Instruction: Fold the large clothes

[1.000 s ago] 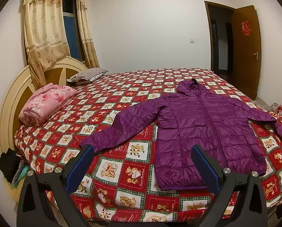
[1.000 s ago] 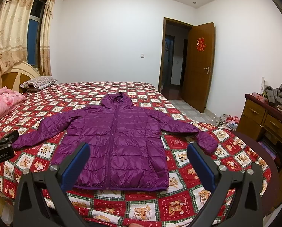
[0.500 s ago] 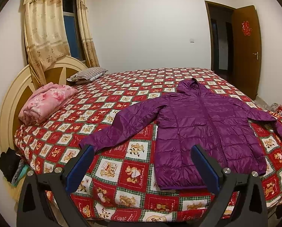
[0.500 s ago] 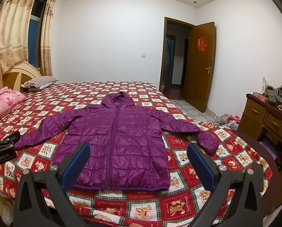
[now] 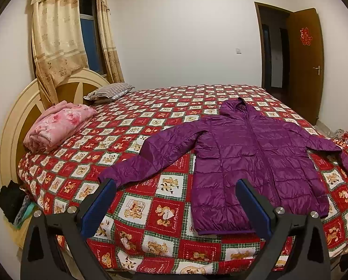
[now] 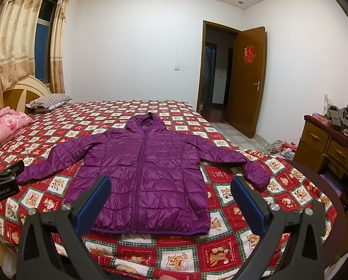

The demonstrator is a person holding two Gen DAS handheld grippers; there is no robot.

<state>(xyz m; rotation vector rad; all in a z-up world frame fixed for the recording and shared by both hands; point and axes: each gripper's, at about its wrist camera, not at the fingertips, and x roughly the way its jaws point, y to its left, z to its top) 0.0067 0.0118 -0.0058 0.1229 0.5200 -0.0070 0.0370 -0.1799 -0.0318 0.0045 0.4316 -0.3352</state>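
A purple hooded puffer jacket (image 5: 255,163) lies flat and zipped on the bed, hood toward the far side, both sleeves spread out; it also shows in the right wrist view (image 6: 145,172). My left gripper (image 5: 176,186) is open and empty, held above the bed's near edge, close to the cuff of the left sleeve (image 5: 110,175). My right gripper (image 6: 171,184) is open and empty, held above the near edge in front of the jacket's hem. The left gripper's body shows at the left edge of the right wrist view (image 6: 3,184).
The bed has a red patterned quilt (image 5: 136,200). A folded pink blanket (image 5: 57,126) and a striped pillow (image 5: 108,92) lie by the headboard. A wooden dresser (image 6: 332,158) with clothes on it stands at the right. A door (image 6: 248,77) stands open at the back.
Both grippers have drifted slightly; the jacket sits a little lower in the right wrist view. Nothing was grasped and the jacket has not moved on the bed.
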